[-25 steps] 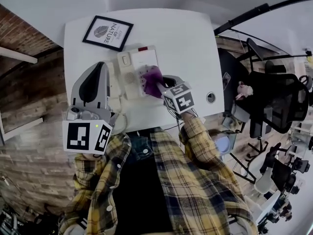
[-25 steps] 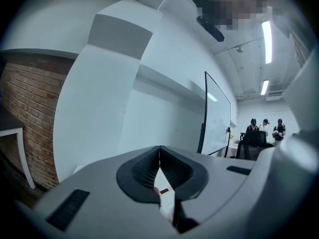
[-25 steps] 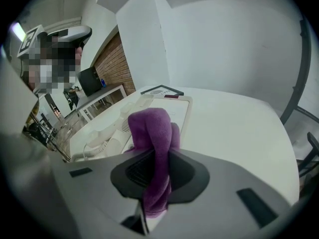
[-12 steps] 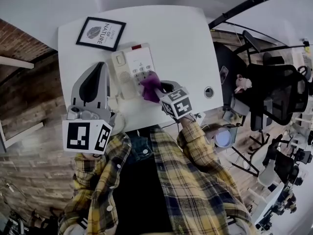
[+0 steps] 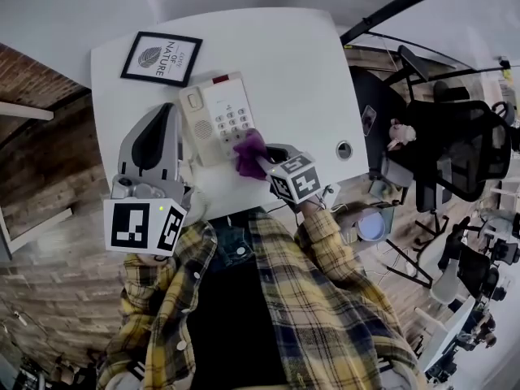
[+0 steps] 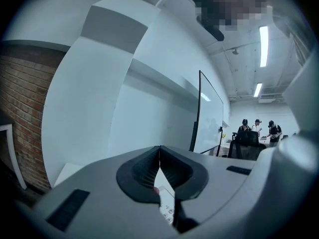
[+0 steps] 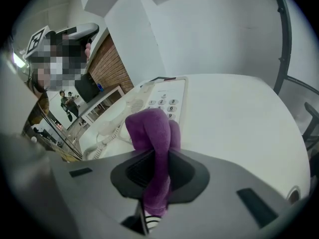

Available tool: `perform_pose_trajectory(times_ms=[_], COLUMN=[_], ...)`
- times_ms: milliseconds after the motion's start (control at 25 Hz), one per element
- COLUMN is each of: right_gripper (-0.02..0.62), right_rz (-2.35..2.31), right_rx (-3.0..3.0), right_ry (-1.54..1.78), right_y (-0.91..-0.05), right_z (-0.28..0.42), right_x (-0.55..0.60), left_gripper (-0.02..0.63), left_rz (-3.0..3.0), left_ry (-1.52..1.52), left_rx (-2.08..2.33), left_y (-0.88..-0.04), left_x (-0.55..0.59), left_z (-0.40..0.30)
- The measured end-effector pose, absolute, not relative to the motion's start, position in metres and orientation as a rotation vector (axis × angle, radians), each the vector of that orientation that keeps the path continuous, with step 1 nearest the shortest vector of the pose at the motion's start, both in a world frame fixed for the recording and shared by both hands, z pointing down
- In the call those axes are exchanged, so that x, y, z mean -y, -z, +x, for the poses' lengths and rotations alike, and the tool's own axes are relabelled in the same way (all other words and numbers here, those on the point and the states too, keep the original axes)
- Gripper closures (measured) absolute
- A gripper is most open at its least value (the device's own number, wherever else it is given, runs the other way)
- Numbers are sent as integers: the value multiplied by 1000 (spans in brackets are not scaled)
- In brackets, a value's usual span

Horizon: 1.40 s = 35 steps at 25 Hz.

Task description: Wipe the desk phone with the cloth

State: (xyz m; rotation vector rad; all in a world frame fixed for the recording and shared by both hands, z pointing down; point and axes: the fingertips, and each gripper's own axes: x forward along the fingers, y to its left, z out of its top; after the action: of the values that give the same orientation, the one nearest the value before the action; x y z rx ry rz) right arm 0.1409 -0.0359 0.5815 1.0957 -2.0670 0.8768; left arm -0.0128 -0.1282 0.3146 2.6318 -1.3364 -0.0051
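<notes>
A white desk phone point(image 5: 218, 119) with a keypad lies on the white desk point(image 5: 301, 71). The same phone point(image 7: 162, 101) shows ahead in the right gripper view, its coiled cord to the left. My right gripper point(image 5: 262, 157) is shut on a purple cloth point(image 5: 249, 153), which rests at the phone's near right corner. The cloth point(image 7: 155, 148) bulges out between the closed jaws. My left gripper point(image 5: 154, 140) is held up at the phone's left, shut with nothing in it; through the slit under its jaws a bit of keypad point(image 6: 167, 207) shows.
A framed print point(image 5: 161, 58) lies at the desk's far left corner. A round grommet point(image 5: 344, 149) sits near the desk's right edge. Office chairs point(image 5: 447, 153) stand to the right. A brick wall point(image 5: 41, 177) is on the left.
The right gripper with the cloth has slid from the keypad toward the phone's near right corner. The left gripper has kept its place.
</notes>
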Motion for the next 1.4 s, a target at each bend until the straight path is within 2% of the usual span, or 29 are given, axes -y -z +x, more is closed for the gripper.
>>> perform_pose_trajectory(times_ms=[240,640,1000,1400], right_gripper=[532,532,532,532], right_rz=[1107,1171,1234,1206], right_rx=[2072,2187,2395,2611], right_ry=[-1022,-964,-793,-376], right_y=[-582,-533,-451,-346], right_z=[144,146,137,107], right_x=[27,50,91,115], left_gripper=[591,591,591,591], left_rz=[2640,2671,2668,2660], left_ry=[12,30,49,66], left_rx=[1324,1310,1348,1410], left_y=[-313,-304,-296,-287], left_x=[129,127,124,117], left_z=[-9,-1,-7,-18])
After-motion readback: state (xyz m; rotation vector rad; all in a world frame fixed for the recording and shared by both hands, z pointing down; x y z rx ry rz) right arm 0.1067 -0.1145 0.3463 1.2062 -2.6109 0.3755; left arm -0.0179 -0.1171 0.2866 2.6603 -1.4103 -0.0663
